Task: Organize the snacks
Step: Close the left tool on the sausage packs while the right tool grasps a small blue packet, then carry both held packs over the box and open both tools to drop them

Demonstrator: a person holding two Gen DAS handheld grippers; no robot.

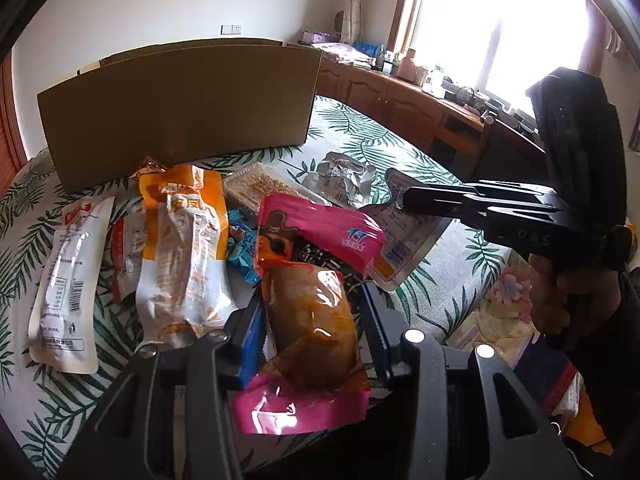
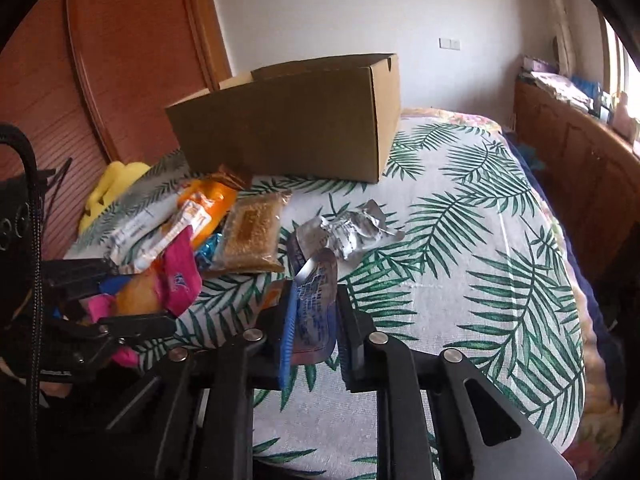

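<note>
The left hand-held gripper [image 1: 316, 320] clamps a pink snack pack [image 1: 308, 312] above the bed [image 2: 460, 240]; the right hand-held gripper [image 2: 314, 320] pinches a silver pouch [image 2: 314, 304], with the cardboard box [image 2: 296, 120] beyond.

Both wrist views face the shared box [image 1: 176, 112] closely.

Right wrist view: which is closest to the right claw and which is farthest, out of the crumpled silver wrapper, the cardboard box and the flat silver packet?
1. The flat silver packet, pinched in the right claw.
2. The crumpled silver wrapper, lying just beyond on the leafy cloth.
3. The cardboard box, at the far end near the wall.
</note>
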